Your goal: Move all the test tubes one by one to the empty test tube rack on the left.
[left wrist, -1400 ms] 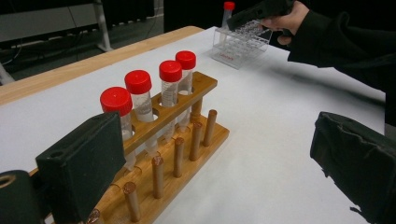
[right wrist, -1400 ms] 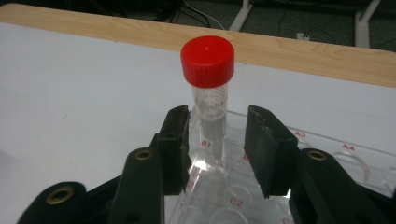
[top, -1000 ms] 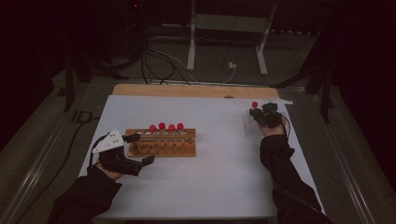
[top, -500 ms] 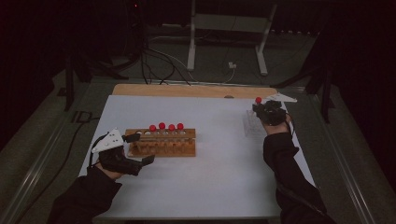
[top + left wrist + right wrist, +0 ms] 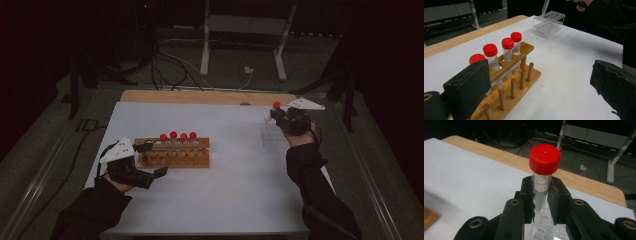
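At right of the high view, the right gripper is clamped on a red-capped tube, held upright just under its cap, directly above the clear plastic rack. The step in hand looks like seating that tube in the clear rack. To do it well: keep tube vertical, line its tapered tip over one cell, lower straight, no sideways push, since the light rack would likely slide on the white table. Release only once the tube sits down in the cell.

Lower left of the high view: left gripper, jaws wide apart, holding nothing, bracketing the near-left end of the wooden rack. One jaw is just beside the rack's end; can't tell if touching. The wooden rack carries four capped tubes in its top row, w/ bare pegs in front.

Obstacles: none btwn tube and clear rack. The right gripper's own jaws hide most of the cells in its view, so aim is partly blind. The two racks are well apart.
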A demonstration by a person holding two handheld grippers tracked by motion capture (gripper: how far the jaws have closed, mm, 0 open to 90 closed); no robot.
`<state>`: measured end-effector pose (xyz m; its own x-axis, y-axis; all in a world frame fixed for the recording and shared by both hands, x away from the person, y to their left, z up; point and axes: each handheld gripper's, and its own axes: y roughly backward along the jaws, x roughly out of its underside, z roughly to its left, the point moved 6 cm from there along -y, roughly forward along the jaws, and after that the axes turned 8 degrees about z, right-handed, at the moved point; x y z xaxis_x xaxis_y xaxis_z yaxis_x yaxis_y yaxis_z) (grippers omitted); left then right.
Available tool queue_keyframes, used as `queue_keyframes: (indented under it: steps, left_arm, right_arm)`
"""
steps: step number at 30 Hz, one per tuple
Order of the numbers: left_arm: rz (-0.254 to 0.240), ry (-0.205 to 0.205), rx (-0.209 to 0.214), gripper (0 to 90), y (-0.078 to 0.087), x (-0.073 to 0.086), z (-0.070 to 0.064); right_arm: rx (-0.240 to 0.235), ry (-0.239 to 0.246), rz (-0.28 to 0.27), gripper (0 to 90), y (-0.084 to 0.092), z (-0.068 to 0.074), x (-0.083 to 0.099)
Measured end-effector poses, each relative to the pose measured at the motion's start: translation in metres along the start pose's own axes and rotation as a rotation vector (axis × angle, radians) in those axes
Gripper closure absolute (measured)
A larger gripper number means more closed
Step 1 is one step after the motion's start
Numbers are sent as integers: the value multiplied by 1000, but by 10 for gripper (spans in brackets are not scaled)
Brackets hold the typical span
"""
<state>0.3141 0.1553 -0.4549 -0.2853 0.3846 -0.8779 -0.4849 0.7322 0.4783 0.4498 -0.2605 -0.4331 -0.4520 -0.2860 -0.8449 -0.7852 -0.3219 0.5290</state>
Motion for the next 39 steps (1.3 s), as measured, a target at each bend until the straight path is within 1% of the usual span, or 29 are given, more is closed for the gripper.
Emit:
queue_keyframes:
  steps: [1, 2, 8, 13, 18, 23, 30, 32, 39]
  left_arm:
    - [-1, -2, -4, 36, 0, -1, 0]
    - [-2, -2, 2, 36, 0, -1, -1]
    - [-9, -11, 8, 37, 1, -4, -4]
    - [2, -26, 16, 36, -1, -8, -9]
    - [1, -36, 24, 36, -4, -12, -12]
    - [5, -52, 39, 36, -8, -16, -18]
    - [-1, -60, 63, 37, -15, -22, -26]
    - [1, -68, 64, 37, -18, -24, -28]
    - [5, -88, 94, 43, -27, -31, -37]
  right_arm:
    - [-10, 6, 1, 751, 1, 4, 0]
    - [-18, 15, 3, 751, 2, 7, 1]
    - [-70, 67, 22, 751, 5, 31, 11]
    - [-111, 108, 39, 751, 9, 49, 19]
    - [-152, 147, 52, 751, 14, 66, 26]
    - [-199, 174, 66, 751, 18, 83, 35]
    - [-254, 235, 84, 751, 25, 108, 44]
    - [-272, 250, 87, 751, 28, 115, 45]
    - [-353, 303, 92, 751, 40, 143, 51]
